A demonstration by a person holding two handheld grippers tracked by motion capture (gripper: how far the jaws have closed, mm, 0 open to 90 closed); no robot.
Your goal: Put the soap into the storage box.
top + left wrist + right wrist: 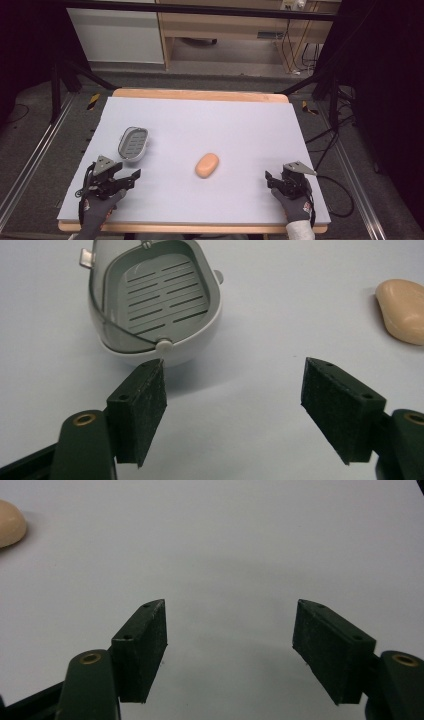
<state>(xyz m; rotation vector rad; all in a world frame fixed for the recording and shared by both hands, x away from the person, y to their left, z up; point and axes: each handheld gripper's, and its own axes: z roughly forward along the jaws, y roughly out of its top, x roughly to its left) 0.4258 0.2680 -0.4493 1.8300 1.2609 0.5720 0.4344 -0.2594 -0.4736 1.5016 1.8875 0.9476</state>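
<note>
A peach-coloured soap bar lies near the middle of the pale mat. To its left rests a grey slotted soap dish with a wire handle. My left gripper hovers just in front of the dish, jaws wide apart and empty; its own view has the dish right ahead, the soap at the far right, and the gripper open. My right gripper sits at the front right, open and empty. In the right gripper view the gripper faces bare mat, with the soap at the left edge.
The mat covers a wooden table whose edge shows at the back. Black frame legs and cables stand around the table on the floor. A wooden desk is behind.
</note>
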